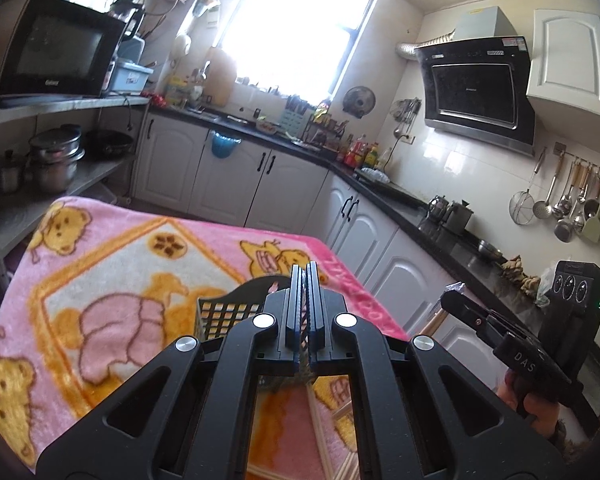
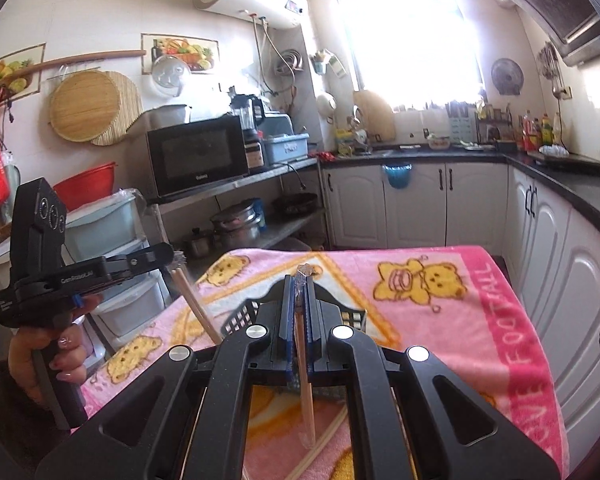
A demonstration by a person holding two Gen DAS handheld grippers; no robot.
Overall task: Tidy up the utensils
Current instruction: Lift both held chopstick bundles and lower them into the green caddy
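Note:
My left gripper [image 1: 305,269] is shut on a wrapped pair of chopsticks whose shaft [image 1: 318,420] hangs down under the jaws; it also shows in the right wrist view [image 2: 162,256] with the chopsticks [image 2: 198,308] slanting down. My right gripper [image 2: 300,280] is shut on another plastic-wrapped pair of chopsticks [image 2: 306,396] hanging below it; it shows at the right of the left wrist view [image 1: 450,294]. A black mesh basket [image 1: 224,312] stands on the pink blanket just beyond both grippers, also seen in the right wrist view [image 2: 240,314].
The pink bear blanket [image 1: 112,280] covers the table. More loose chopsticks [image 2: 320,448] lie on it near me. White cabinets and a dark counter [image 1: 400,196] run along the right; a shelf with a microwave [image 1: 56,52] and pots stands at left.

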